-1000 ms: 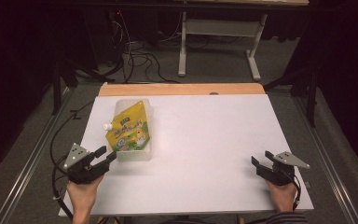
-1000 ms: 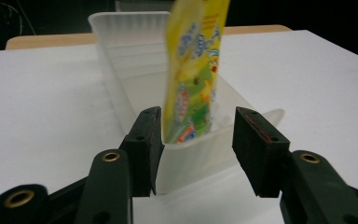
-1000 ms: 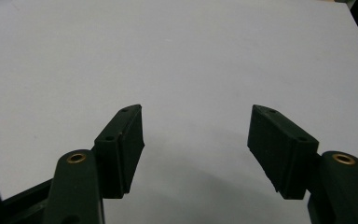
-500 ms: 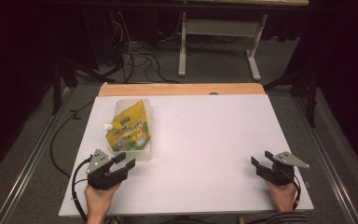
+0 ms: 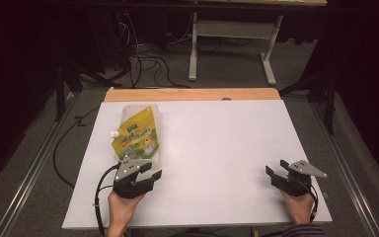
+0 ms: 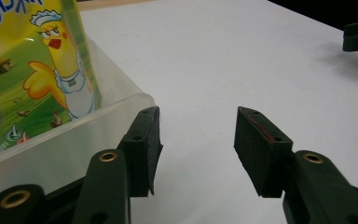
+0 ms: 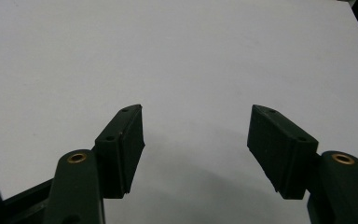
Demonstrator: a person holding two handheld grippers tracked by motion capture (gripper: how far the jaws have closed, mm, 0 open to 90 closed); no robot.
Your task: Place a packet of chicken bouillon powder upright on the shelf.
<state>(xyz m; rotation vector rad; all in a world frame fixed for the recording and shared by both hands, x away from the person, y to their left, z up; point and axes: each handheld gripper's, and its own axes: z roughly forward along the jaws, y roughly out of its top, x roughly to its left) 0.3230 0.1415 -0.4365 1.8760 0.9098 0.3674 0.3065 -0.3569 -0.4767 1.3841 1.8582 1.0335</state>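
Whereas the left gripper (image 5: 145, 176) was seen a second ago at the white table's (image 5: 217, 148) left edge, it is now found further towards the middle, just below the near end of the clear plastic tub (image 5: 137, 132), and its jaws have just been opening a little further; they are spread, with bare table between them, and the tub's rounded corner (image 6: 98, 126) is seen just beside one jaw in the left gripper view, whether touching cannot be told. No change is seen in the right gripper (image 5: 279, 174), held at five o'clock on the table with its jaws spread over bare white surface. On the yellow and green flat pouch (image 5: 135, 134) lying in the tub, lettering is printed, but it cannot be read; a cartoon chick in a white cook's hat and apron (image 6: 60, 65) is shown on a green meadow, and a small white spout cap (image 5: 113, 134) projects from its left side. The tub is placed at nine o'clock on the table.
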